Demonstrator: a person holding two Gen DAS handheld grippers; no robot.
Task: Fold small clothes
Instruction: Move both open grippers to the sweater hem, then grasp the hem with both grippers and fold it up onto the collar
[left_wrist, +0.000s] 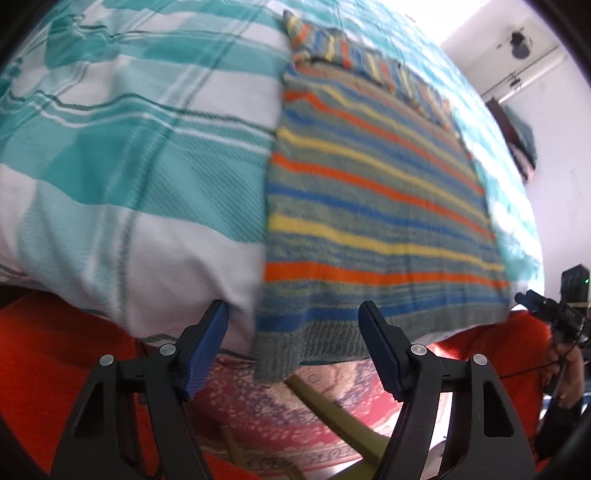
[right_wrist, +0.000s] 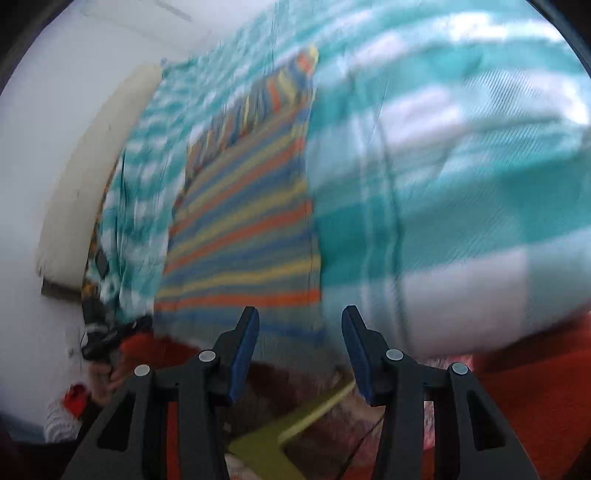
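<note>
Motion blur smears the right wrist view; the striped sweater's (right_wrist: 240, 229) knit and the bedspread's (right_wrist: 461, 192) weave are unreadable.

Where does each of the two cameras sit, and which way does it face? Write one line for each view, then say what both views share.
Left wrist view: sits on the left tongs, looking down along the open jaws at the striped knit garment on the teal checked bedcover; the right tongs show at the right edge.
Right wrist view: sits on the right tongs, jaws open, facing the same garment from its other side; blurred.
Shared: garment, bedcover and red clothing below.
</note>
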